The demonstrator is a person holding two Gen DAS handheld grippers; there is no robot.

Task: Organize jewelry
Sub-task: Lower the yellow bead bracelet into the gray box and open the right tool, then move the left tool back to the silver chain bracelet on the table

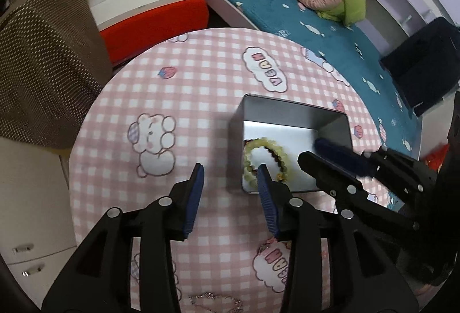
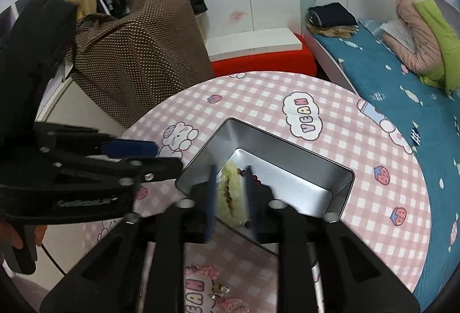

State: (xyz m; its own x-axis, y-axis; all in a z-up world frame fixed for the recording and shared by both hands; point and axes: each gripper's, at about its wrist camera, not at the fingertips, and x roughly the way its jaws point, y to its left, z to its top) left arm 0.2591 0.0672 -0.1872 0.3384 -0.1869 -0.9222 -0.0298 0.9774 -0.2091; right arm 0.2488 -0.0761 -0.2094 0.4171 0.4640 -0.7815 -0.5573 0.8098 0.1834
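**Bead bracelets lie in the metal tin, both grippers parted above it**

The left wrist view looks down on the round table (image 1: 201,88) with its pink checked cloth, and shows the open metal tin (image 1: 290,117) right of centre. Inside, on the bare floor of the tin, lies a pale green bead bracelet (image 1: 248,160) with a strand of darker beads against it; they sit toward the tin's lower left corner. This view alone shows a silvery chain (image 1: 212,298) on the cloth at the bottom edge of the frame, partly hidden by the gripper body.

The right wrist view sees the tin (image 2: 287,152) from closer in, lower centre, and the bracelets (image 2: 230,192) appear blurred between its own pads. Only here do small pink charm pieces (image 2: 207,274) show on the cloth at the bottom centre, and a hand (image 2: 11,238) at the lower left edge.

The left gripper (image 1: 231,173) stands partly open, its blue pads apart with nothing between them; the right-hand pad overlaps the tin's near edge in the picture, whether it touches cannot be told. In the right wrist view it (image 2: 161,157) enters from the left, beside the tin.

The right gripper (image 2: 230,183) is also released, jaws moderately apart and straddling the bracelets in view without pressing on them. From the left wrist view it (image 1: 310,149) reaches into the tin from the right side.
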